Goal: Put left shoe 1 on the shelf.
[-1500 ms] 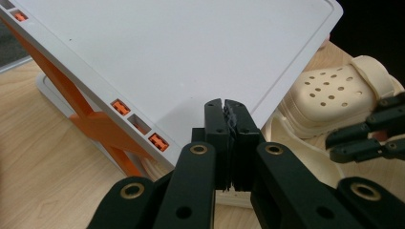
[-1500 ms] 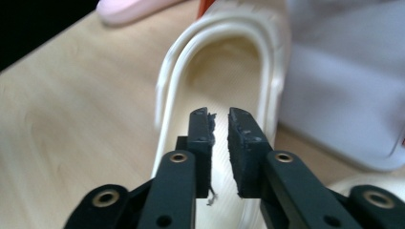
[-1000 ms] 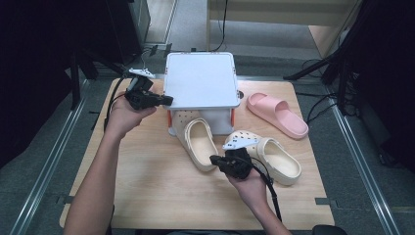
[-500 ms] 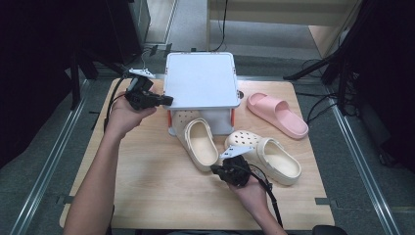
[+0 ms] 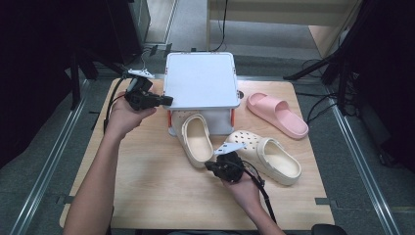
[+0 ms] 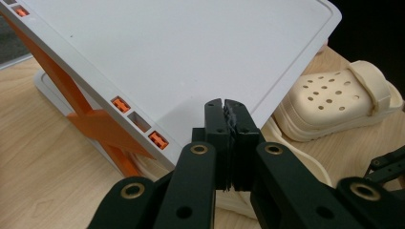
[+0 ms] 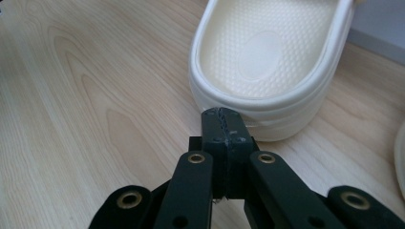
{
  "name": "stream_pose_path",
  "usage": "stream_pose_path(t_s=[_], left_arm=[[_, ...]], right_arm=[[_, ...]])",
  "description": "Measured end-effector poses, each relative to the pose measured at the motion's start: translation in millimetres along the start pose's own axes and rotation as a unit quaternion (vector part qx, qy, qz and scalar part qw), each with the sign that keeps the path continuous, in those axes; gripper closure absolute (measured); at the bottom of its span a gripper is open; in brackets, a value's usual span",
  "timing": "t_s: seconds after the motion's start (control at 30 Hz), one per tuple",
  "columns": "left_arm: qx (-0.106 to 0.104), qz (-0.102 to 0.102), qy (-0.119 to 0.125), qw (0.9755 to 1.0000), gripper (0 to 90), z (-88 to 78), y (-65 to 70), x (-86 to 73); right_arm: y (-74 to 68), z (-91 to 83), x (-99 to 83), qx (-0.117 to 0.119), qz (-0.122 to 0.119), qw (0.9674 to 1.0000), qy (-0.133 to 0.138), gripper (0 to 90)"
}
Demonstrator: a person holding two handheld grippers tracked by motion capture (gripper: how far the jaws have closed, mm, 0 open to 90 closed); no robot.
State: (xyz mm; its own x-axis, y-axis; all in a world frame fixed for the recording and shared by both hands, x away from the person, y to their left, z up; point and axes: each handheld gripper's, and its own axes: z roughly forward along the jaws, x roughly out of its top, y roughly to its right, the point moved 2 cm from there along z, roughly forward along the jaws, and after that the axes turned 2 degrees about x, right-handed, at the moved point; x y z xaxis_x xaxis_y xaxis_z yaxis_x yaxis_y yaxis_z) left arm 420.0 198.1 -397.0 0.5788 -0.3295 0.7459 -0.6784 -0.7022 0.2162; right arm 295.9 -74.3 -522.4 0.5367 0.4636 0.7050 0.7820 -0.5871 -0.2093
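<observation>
A white rack with orange braces (image 5: pixel 200 81) stands at the back middle of the wooden table. One cream clog (image 5: pixel 195 139) lies with its toe under the rack, and a second cream clog (image 5: pixel 266 156) lies to its right. My left gripper (image 5: pixel 169 100) is shut and empty, its tips at the rack's left edge; in the left gripper view the tips (image 6: pixel 224 107) sit just over the white top (image 6: pixel 191 47). My right gripper (image 5: pixel 209 166) is shut and empty at the first clog's heel; its tips (image 7: pixel 222 117) meet the heel rim (image 7: pixel 272 52).
A pink slide (image 5: pixel 276 113) lies at the back right of the table (image 5: pixel 147 196). Bare wood shows at the front and left. Dark stands and cables surround the table. The holed clog (image 6: pixel 334 105) shows past the rack in the left gripper view.
The right gripper has shifted slightly toward the near edge and left, beside the clog's heel. The left gripper has kept its place at the rack.
</observation>
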Motion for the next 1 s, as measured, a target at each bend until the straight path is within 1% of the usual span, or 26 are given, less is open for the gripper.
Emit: stream_pose_path(t_s=[0.1, 0.2, 0.23, 0.33, 0.4, 0.53, 0.6, 0.63, 0.67, 0.73, 0.77, 0.8, 0.9, 0.93, 0.97, 1.0], left_arm=[[0.001, 0.001, 0.0, 1.0, 88.8, 0.2, 0.5, 0.2], [0.004, 0.0, -0.002, 1.0, 88.8, 0.0, 1.2, 0.5], [0.006, 0.0, -0.002, 1.0, 88.8, 0.1, 1.9, 0.7], [0.007, 0.001, -0.003, 1.0, 88.8, 0.3, 2.4, 1.0], [0.007, -0.001, -0.003, 1.0, 88.9, 0.0, 1.5, 0.9], [0.004, -0.002, -0.002, 1.0, 89.0, 0.1, 0.7, 0.9], [0.005, -0.004, -0.002, 1.0, 89.0, 0.0, 0.7, 1.0], [0.005, -0.005, -0.003, 1.0, 89.0, -0.1, 0.6, 1.1], [0.006, -0.004, -0.003, 1.0, 89.1, 0.0, 0.7, 1.1], [0.005, -0.004, -0.004, 1.0, 89.2, 0.0, 0.6, 1.1], [0.004, -0.005, -0.003, 1.0, 89.2, 0.0, 0.5, 1.1], [0.004, -0.005, -0.003, 1.0, 89.3, 0.0, 0.4, 1.0], [0.005, -0.004, -0.004, 1.0, 89.3, -0.1, 0.7, 1.2], [0.005, -0.004, -0.004, 1.0, 89.4, 0.1, 0.9, 1.3], [0.006, -0.004, -0.004, 1.0, 89.4, 0.2, 1.0, 1.3], [0.006, -0.003, -0.004, 1.0, 89.4, 0.2, 1.1, 1.3]], right_arm=[[-1.4, 1.2, 7.1, 0.001, 0.001, 1.0, 0.006, 90.0], [-0.5, 3.3, 14.5, 0.018, 0.01, 0.9997, 0.013, 90.0], [-0.4, 4.6, 16.9, 0.019, 0.012, 0.9997, 0.012, 90.0], [0.4, 10.9, 22.8, 0.011, 0.0, 0.9999, 0.006, 90.0], [1.3, 15.5, 28.3, 0.011, -0.001, 0.9999, 0.009, 90.0], [2.4, 24.6, 38.9, 0.0, -0.011, 0.9999, 0.004, 90.0], [3.5, 30.7, 43.7, -0.005, -0.013, 0.9999, 0.001, 90.0], [4.8, 33.8, 46.0, -0.003, -0.014, 0.9999, 0.0, 90.0], [5.9, 35.7, 48.5, 0.001, -0.011, 0.9999, 0.005, 90.0], [8.4, 40.8, 53.5, -0.006, -0.007, 0.9999, 0.005, 90.0], [9.9, 42.5, 55.7, 0.0, -0.002, 1.0, 0.005, 90.0], [11.5, 44.9, 58.5, 0.001, 0.007, 0.9999, 0.008, 90.0], [13.6, 51.1, 63.5, -0.009, 0.002, 0.9999, 0.01, 90.0], [14.4, 52.4, 65.4, -0.003, 0.002, 0.9999, 0.015, 90.0], [14.7, 54.0, 67.6, -0.011, 0.002, 0.9999, 0.012, 90.0], [15.1, 56.4, 69.9, -0.018, -0.005, 0.9998, 0.012, 90.0]])
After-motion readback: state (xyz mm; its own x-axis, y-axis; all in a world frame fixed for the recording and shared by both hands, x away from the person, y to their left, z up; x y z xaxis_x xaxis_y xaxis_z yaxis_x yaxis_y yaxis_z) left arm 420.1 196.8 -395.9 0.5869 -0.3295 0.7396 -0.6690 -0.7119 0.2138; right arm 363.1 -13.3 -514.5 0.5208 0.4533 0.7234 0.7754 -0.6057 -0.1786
